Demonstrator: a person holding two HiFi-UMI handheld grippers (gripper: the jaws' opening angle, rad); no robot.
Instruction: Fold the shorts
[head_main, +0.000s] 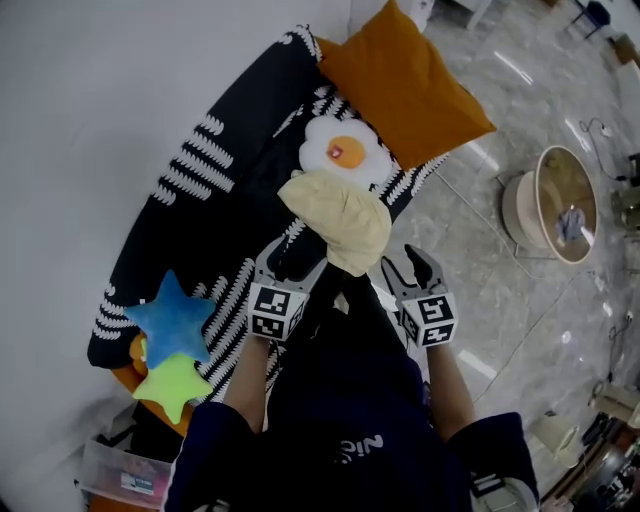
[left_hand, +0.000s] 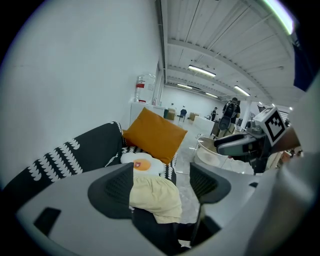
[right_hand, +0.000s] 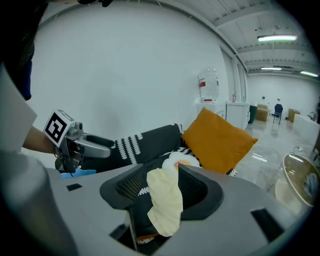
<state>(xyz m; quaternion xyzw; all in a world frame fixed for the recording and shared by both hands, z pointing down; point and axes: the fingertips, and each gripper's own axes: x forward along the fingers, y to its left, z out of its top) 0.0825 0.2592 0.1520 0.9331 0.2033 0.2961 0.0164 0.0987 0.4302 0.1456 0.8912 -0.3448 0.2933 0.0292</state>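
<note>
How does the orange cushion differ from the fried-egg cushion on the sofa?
The orange cushion is plain orange and square; the fried-egg cushion is white with an orange yolk and a wavy outline. The orange cushion is clearly the larger. The fried-egg cushion lies right beside the cream shorts, while the orange cushion sits beyond it, farther from them. Both rest on the black-and-white sofa.
</note>
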